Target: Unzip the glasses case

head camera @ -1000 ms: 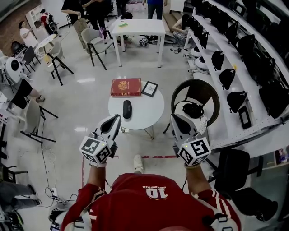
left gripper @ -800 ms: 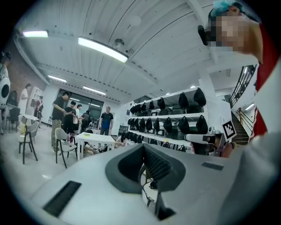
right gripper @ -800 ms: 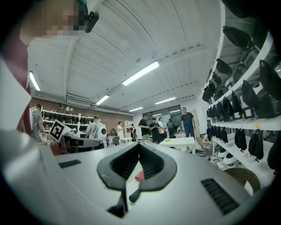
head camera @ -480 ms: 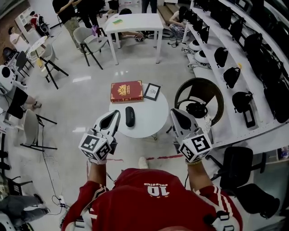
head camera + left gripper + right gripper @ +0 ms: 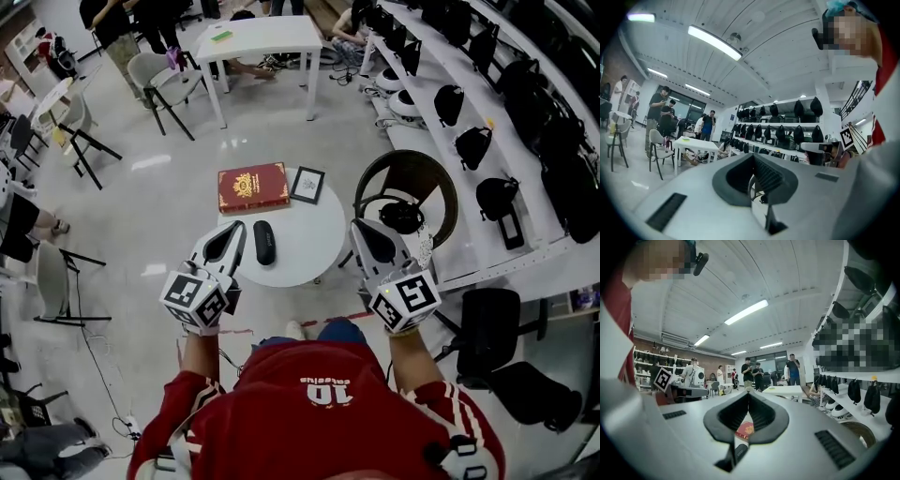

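Both tools are reaching further forward than a second ago. In the head view the left tool (image 5: 236,231) is now showing just left of the black glasses case (image 5: 264,242), and the right tool (image 5: 360,231) is showing at the right edge of the round white desk (image 5: 309,248). The glasses case is lying closed on the desk, in front of a red book (image 5: 253,187) and a small framed picture (image 5: 307,185).

The left tool (image 5: 753,157) is keeping its jaws together on nothing, and its own view is not showing the case. The right tool (image 5: 748,393) is also standing with its jaws together and empty. Only its view is showing, through the gap under the tips, the red book (image 5: 746,429) and the glasses case (image 5: 739,452) below it.
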The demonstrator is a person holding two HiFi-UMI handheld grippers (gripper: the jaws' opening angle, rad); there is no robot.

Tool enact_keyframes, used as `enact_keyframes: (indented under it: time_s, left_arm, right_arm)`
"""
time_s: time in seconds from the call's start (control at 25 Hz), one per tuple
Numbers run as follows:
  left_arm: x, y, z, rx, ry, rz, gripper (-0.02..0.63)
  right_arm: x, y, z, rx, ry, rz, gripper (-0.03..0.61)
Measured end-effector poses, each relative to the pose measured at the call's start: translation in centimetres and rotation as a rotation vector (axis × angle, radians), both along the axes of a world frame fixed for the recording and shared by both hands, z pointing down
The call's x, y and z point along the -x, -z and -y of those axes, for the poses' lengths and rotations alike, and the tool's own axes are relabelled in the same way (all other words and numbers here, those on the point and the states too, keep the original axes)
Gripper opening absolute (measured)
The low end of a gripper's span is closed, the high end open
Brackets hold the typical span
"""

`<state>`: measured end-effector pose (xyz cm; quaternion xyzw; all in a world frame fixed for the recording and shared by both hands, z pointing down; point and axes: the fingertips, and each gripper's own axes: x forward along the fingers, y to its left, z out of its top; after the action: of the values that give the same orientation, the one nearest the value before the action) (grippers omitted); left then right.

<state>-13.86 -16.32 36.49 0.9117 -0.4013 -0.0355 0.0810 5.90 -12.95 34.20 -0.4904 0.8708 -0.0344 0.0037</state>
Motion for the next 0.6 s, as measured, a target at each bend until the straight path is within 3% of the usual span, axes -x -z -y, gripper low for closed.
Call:
enact_keyframes:
  time_s: [0.6]
  left_arm:
    - [0.6, -0.1, 1.6, -0.025, -0.006, 0.023, 0.015]
  right_arm:
    - [1.8, -1.2, 2.1, 0.008, 0.048, 0.006, 0.015]
